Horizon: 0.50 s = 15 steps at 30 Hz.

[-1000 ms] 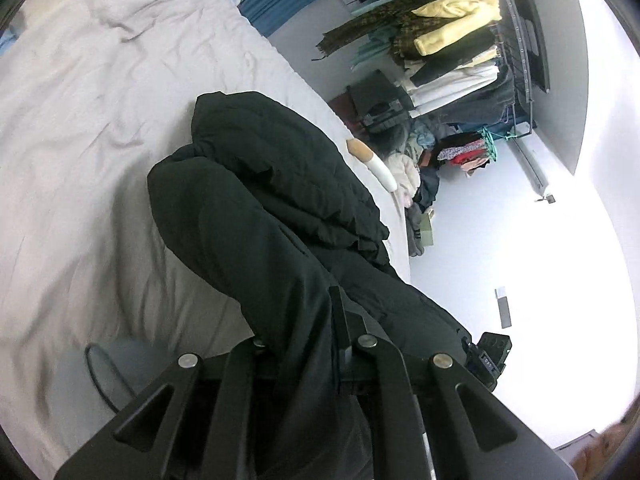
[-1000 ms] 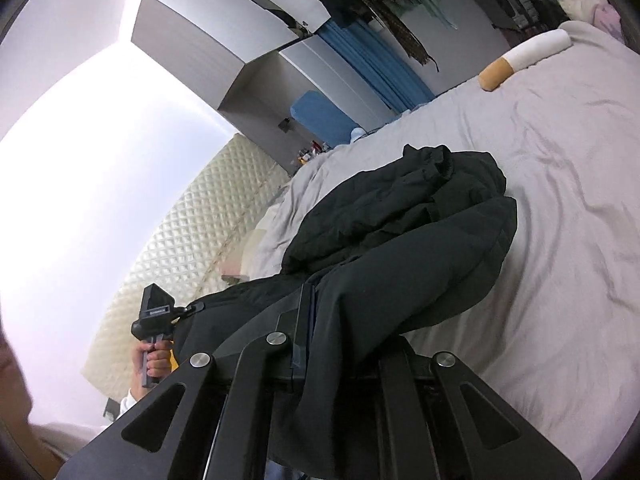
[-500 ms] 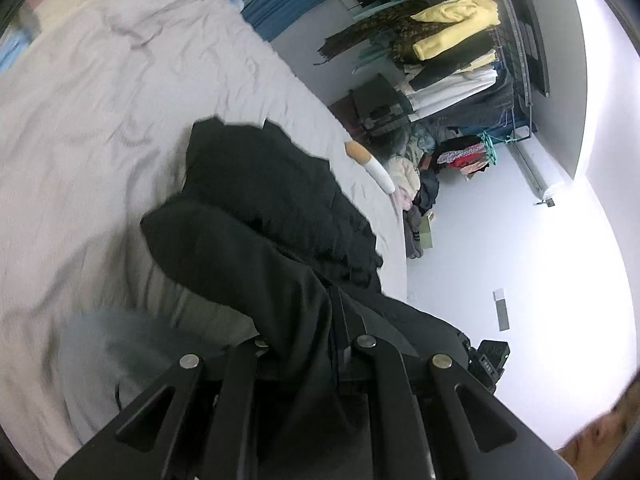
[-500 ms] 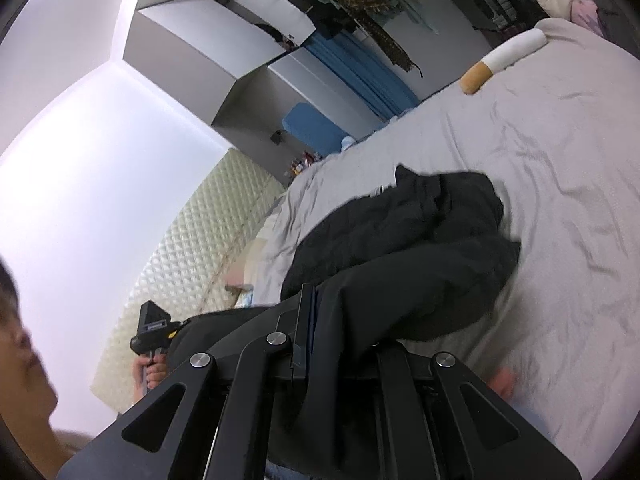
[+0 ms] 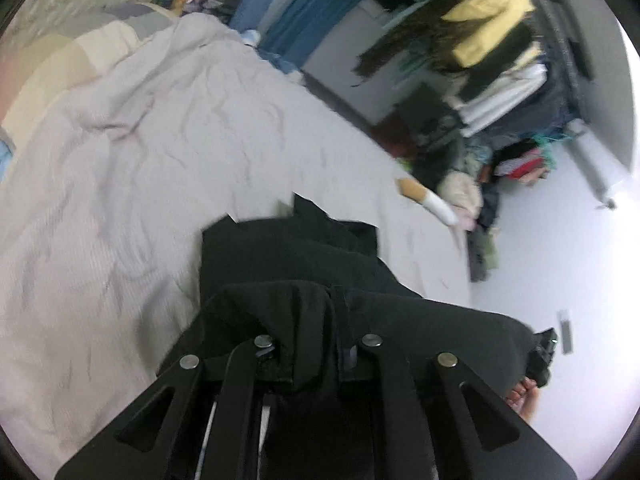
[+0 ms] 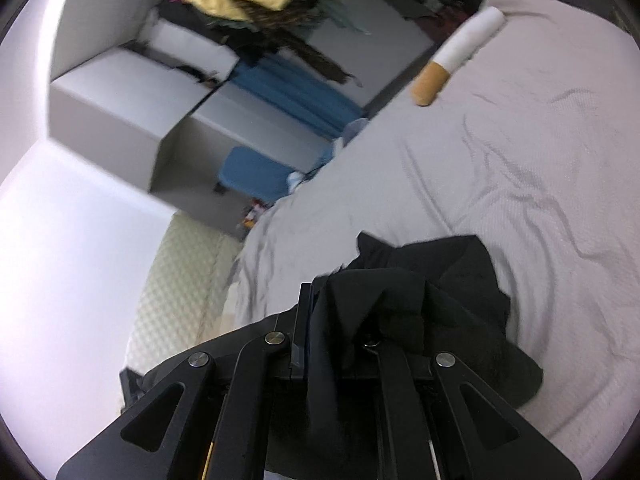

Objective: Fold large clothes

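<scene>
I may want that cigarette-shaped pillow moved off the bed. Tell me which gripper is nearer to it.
Likely right, though the two views make this uncertain. The right gripper and left gripper both clamp the black padded jacket; the cigarette-shaped pillow looms larger ahead of the right.

- A home bedroom: a wide bed (image 5: 168, 168) under a rumpled pale sheet fills the near and left side.
- A quilted headboard (image 6: 180, 292) stands at its far left end.
- A crowded clothes rack (image 5: 492, 52) with a yellow garment (image 5: 492, 8) hangs far right.
- Clothes lie heaped on the floor (image 5: 476, 200) below it.
- A cigarette-shaped pillow (image 6: 460, 56) rests on the bed.
</scene>
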Tool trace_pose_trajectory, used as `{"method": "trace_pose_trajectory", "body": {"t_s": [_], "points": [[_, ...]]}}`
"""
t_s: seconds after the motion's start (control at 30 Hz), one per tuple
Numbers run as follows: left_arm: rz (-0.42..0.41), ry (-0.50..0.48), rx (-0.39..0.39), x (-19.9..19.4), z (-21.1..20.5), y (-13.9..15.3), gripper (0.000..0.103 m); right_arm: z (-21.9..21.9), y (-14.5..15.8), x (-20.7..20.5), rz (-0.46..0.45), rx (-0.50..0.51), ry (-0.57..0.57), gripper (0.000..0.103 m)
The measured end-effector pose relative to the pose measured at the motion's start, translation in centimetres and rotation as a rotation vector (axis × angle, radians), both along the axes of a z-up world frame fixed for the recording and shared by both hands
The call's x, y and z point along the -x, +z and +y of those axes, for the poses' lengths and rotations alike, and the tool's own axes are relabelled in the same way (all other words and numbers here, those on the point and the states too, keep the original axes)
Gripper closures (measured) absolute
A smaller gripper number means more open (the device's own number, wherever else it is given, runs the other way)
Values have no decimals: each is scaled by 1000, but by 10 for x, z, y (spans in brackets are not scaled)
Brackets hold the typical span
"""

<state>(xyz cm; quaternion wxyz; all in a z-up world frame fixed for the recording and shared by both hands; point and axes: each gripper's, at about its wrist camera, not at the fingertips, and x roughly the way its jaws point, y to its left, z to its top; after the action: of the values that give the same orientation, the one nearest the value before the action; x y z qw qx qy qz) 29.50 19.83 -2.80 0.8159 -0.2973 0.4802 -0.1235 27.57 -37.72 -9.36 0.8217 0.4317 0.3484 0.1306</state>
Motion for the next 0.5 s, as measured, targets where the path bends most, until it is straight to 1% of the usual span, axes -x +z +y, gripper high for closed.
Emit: {"method": "trace_pose_trajectory", "body": {"t_s": [0.07,0.13,0.2,0.3,0.4,0.5], "points": [[19,28,-39,-27,-5,-4,89,-5,-12,-29,51,-27,-46,98],[23,68,-101,-53,-9,-7,89,-9,-23,-48,95,-36,-79,98],[44,91,-132,-76,-11,-17,89,-11,-33,-70,139,-32,-109,98],[94,123,-136,-106,-14,-43,89,-12,-55,-98,205,-36,-139,98],[141,128,-157,-132,-19,-75,89,-13,-76,-119,258,-34,-152,98],[192,130,-179,-154,-24,-109,89,-9,-97,-139,308,-10,-158,98]]}}
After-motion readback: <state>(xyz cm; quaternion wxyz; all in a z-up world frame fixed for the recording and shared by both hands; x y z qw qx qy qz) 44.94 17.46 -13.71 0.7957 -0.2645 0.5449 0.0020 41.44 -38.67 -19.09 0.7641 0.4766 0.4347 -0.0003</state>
